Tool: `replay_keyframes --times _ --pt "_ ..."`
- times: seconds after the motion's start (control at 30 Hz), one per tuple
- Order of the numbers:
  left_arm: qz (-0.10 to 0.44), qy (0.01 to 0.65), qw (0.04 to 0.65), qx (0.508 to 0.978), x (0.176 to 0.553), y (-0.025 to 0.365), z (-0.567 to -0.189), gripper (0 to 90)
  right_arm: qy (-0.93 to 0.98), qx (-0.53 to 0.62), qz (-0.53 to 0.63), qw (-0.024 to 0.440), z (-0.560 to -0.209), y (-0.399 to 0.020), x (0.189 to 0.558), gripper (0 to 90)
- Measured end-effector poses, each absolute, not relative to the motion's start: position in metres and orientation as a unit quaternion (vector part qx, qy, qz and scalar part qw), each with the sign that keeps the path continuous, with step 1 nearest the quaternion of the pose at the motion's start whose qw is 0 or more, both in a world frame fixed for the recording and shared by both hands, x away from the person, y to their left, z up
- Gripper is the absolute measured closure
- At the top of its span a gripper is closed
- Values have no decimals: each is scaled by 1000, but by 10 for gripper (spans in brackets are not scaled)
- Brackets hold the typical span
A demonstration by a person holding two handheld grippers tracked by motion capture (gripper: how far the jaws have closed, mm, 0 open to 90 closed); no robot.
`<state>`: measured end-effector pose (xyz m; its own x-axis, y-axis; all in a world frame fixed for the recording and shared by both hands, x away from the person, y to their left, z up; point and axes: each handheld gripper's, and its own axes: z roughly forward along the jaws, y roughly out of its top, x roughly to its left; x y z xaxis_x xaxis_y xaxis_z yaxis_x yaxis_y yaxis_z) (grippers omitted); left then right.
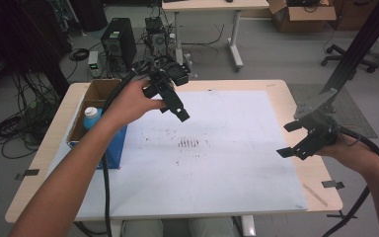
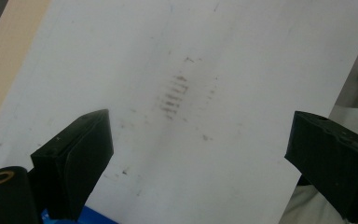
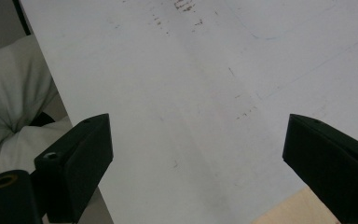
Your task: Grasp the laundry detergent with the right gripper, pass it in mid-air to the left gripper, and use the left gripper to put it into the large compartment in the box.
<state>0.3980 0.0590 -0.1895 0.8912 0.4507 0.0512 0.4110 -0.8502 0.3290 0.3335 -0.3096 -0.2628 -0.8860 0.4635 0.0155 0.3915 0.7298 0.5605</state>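
Two tools held above the white sheet (image 1: 237,163); left tool (image 1: 170,101) jaws apart; right tool (image 1: 292,139) jaws apart.

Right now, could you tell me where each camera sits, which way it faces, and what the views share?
High view: fixed above the person's side, looking forward and down on the table; both forearms enter from below, holding the left claw and right claw.
Left gripper view: rides the left claw, looking down at the white sheet; its open jaws frame the smudge marks.
Right gripper view: rides the right claw, facing the sheet's near edge; jaws open, pale clothing at left.
Shared: the white sheet and smudge marks.
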Motion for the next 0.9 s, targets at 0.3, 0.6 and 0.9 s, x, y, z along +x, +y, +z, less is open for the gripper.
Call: replay_keyframes --times 0.3,0.6,0.9 --pt "66 227 157 959 398 60 -190 76 929 228 286 62 -263 -308 334 81" --pt "63 217 159 961 397 58 -190 80 929 227 285 61 -266 -306 335 81" --pt "59 216 157 962 398 54 -192 80 929 229 286 60 -266 -309 334 81"
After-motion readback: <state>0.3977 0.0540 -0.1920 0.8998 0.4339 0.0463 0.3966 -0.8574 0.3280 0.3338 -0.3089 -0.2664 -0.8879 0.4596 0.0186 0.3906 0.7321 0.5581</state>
